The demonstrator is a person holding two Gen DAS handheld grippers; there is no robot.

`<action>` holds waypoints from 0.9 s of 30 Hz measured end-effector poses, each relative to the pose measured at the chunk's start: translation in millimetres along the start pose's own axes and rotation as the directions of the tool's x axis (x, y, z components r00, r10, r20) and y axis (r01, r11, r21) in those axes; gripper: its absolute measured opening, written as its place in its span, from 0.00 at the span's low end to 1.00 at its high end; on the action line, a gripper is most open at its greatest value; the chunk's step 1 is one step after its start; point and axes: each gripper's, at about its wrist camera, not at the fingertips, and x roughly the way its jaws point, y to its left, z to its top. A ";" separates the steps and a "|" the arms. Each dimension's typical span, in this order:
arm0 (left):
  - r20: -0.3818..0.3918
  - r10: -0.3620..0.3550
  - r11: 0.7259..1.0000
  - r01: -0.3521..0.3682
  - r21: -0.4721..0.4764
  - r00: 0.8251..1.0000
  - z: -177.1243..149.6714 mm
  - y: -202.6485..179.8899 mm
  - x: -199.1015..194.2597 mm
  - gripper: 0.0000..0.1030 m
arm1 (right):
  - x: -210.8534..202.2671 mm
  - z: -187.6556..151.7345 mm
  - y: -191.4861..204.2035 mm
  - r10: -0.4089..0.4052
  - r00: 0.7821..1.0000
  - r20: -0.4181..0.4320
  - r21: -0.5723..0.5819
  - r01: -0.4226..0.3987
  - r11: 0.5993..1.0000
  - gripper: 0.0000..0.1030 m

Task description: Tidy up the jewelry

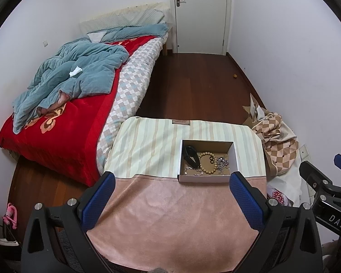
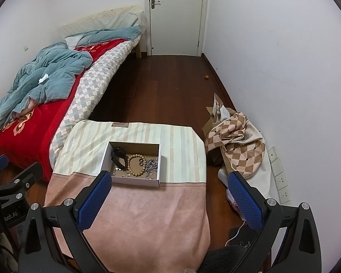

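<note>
The cloth-draped table, striped at the far end and pink at the near one, fills the space beside the bed, and the loose covering is my first worry: a fingertip dragging on it could pull the cloth and slide everything sitting on it. On the striped part sits the open cardboard box, and all the jewelry I can see is already inside it, so a careless nudge against a low wall might shove or tip it. Both tools hover over the pink end, well short of the box: the left gripper has its blue-padded fingers spread wide with nothing between them, and the right gripper is likewise apart and empty. Inside, the black watch band lies touching the wooden bead bracelet, with tangled silver chains just beside; grabbing one piece could well lift its neighbours, and the thin chains may slip from those broad pads.
</note>
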 end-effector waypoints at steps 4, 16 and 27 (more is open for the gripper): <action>0.001 -0.002 1.000 0.002 -0.001 1.000 -0.2 0.2 -0.1 0.99 | -1.3 0.5 -0.5 0.000 1.000 0.000 -0.002 0.000 1.000 1.00; 0.006 -0.003 1.000 0.003 -0.001 1.000 1.7 -1.4 -4.3 0.99 | -1.5 0.5 -0.6 -0.001 1.000 0.002 -0.004 0.001 1.000 1.00; 0.006 -0.004 1.000 0.004 0.000 1.000 0.4 -0.9 -4.3 0.99 | -2.1 0.3 -1.0 -0.002 1.000 0.006 -0.002 0.002 1.000 1.00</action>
